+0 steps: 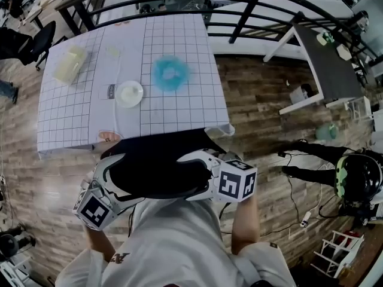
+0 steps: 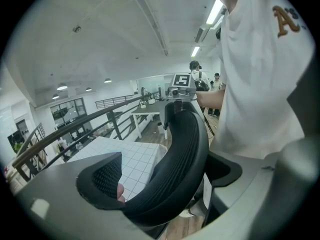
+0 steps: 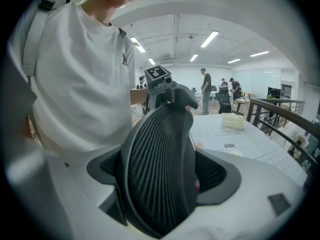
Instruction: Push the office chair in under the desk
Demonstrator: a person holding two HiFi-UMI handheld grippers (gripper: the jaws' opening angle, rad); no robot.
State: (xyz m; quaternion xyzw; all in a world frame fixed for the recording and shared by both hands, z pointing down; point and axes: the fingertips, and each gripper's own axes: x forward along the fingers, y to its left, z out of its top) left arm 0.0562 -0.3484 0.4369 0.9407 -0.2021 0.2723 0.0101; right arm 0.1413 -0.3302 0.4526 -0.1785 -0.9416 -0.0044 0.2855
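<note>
The black mesh office chair [image 1: 157, 165] stands at the near edge of the desk [image 1: 72, 118], which is covered in a white grid cloth. Its backrest top runs between my two grippers, and the seat is hidden beneath it. My left gripper [image 1: 112, 181] is shut on the left end of the backrest [image 2: 176, 164]. My right gripper [image 1: 205, 172] is shut on the right end of the backrest [image 3: 155, 176]. In both gripper views the ribbed mesh fills the gap between the jaw pads. The person's white shirt is close behind the chair.
On the desk lie a white plate [image 1: 129, 92], a blue fluffy item [image 1: 170, 72], a pale yellow container [image 1: 69, 64] and a small dark card [image 1: 111, 90]. A black railing [image 1: 179, 2] runs beyond the desk. To the right are a grey table [image 1: 326, 64], floor cables [image 1: 293, 190] and a person [image 1: 358, 175].
</note>
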